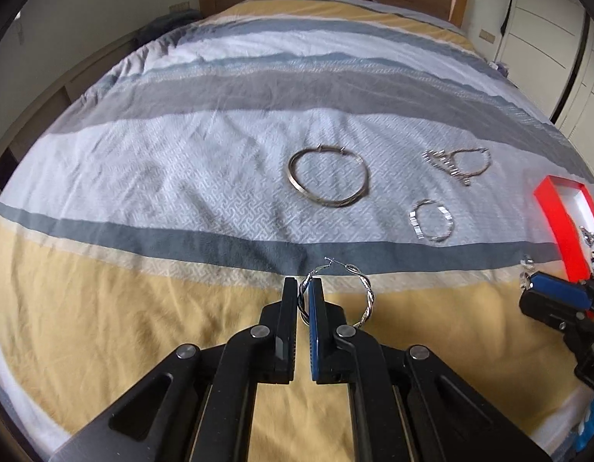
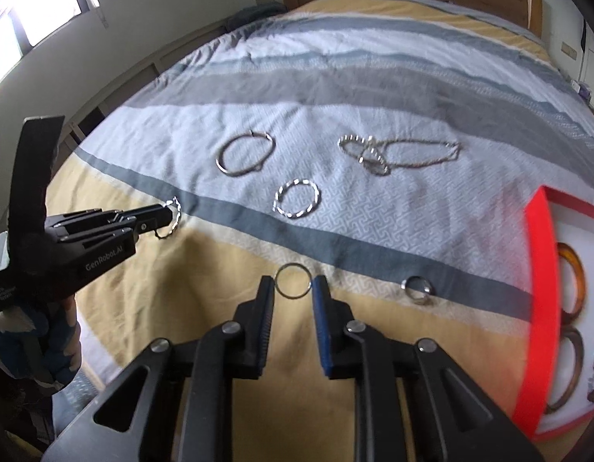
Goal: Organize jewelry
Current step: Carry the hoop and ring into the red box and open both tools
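A twisted silver hoop earring (image 1: 358, 296) is held up above the yellow stripe. On the white stripe lie a large plain bangle (image 1: 328, 175), a smaller twisted hoop (image 1: 432, 221) to its right and nearer, and a chain (image 2: 405, 154) far right. A thin plain ring (image 2: 293, 281) and a thicker ring (image 2: 418, 288) lie near. The red tray (image 2: 539, 308) at right holds brown bangles (image 2: 574, 269).

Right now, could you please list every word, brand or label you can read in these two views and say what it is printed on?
"GenRobot.AI": white lettering on the side of the black left gripper body, seen from the right wrist camera.
A smaller white label lower on that body is too blurred to read.
Nothing readable on the red-rimmed jewelry box or the striped bedspread.
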`<state>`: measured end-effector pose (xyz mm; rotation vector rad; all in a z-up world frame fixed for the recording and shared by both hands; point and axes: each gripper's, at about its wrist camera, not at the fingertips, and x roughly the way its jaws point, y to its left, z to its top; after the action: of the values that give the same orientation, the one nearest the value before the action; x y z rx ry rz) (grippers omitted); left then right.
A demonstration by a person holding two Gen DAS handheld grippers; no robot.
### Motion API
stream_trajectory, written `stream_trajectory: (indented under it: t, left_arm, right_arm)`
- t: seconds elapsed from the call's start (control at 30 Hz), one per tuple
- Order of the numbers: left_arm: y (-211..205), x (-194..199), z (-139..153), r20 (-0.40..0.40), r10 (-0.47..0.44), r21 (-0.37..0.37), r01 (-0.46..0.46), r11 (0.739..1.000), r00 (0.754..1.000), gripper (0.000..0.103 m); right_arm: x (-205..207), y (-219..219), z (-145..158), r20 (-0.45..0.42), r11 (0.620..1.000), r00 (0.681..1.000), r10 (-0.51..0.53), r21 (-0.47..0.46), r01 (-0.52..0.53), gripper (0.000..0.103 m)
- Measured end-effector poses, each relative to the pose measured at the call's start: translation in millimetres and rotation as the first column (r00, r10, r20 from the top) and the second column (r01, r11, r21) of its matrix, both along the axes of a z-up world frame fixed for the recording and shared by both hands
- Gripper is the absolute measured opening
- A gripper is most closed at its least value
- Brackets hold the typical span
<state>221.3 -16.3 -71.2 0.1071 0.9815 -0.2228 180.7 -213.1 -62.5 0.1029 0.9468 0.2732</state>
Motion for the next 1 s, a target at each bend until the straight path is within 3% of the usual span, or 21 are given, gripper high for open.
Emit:
stream_trajectory:
  t: [0.23,0.5,0.8,1.0]
  left_arm:
    - [-45.1,-20.5,42.9,0.056,-0.087,-0.018,0.088,0.996,0.995,0.005]
    - [-163.0,-26.5,73.6,0.093,-0.260,-0.056,0.266,0.962,0.961,0.005]
    - [-310.0,-11.0,59.0,0.089,-0.431,-0.030,0.435,0.900,0.898,0.005]
    - [-362.9,14.1,16.4,0.015,-0.435,-0.011,0.435,0.900,0.900,0.005]
  right_arm:
    - [-27.4,-51.3,41.4,0.073,0.997,0.994,-0.078,-0.009,0.079,0.019]
    - [-40.6,-171.1,66.0,0.116,0.965,0.962,-0.246,-0.064,0.255,0.019]
    - [-14.8,-286.8,27.0,0.063,0.909,0.914,-0.400,-0.102,0.405,0.019]
    - [8.5,-303.5,-10.6,0.015,0.911,0.917,-0.398,-0.108,0.397,0.019]
